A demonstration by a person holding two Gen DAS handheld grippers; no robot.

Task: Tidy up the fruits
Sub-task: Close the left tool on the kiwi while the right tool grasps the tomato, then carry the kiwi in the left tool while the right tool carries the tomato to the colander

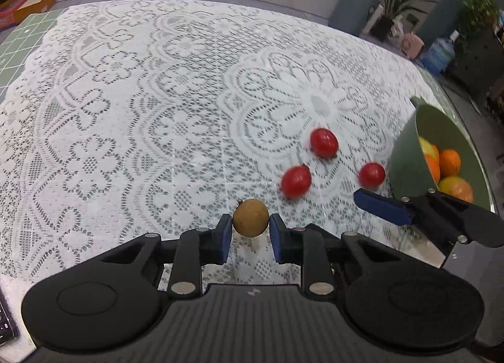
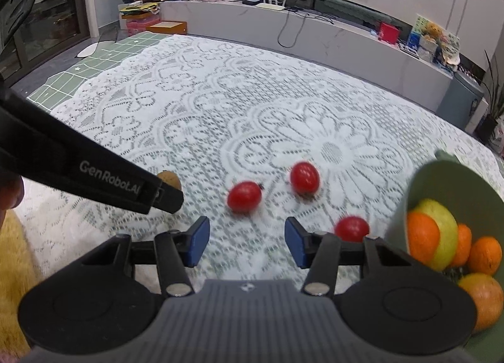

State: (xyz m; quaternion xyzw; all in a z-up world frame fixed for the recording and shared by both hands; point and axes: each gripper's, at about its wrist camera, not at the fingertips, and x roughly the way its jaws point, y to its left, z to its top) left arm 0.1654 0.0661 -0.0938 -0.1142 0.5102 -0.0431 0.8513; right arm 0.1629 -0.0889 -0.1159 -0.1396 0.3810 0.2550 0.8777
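Observation:
My left gripper (image 1: pixel 251 222) is shut on a small round brown fruit (image 1: pixel 251 217), held just above the lace tablecloth (image 1: pixel 157 95). In the right wrist view that fruit (image 2: pixel 171 178) peeks out behind the left gripper's black finger (image 2: pixel 94 177). Three cherry tomatoes (image 1: pixel 324 143) (image 1: pixel 296 182) (image 1: pixel 371 174) lie on the cloth to its right. A green bowl (image 1: pixel 406 149) at the far right holds oranges (image 2: pixel 422 234) and a yellow-green fruit (image 2: pixel 444 221). My right gripper (image 2: pixel 247 243) stands open over bare cloth, with one tomato (image 2: pixel 352 228) just beyond its right finger.
A green gridded mat (image 2: pixel 94 60) shows past the cloth's far left edge. A low white cabinet (image 2: pixel 315 35) runs along the back. A yellow fuzzy surface (image 2: pixel 12 252) lies at the near left. The table edge runs close behind the bowl.

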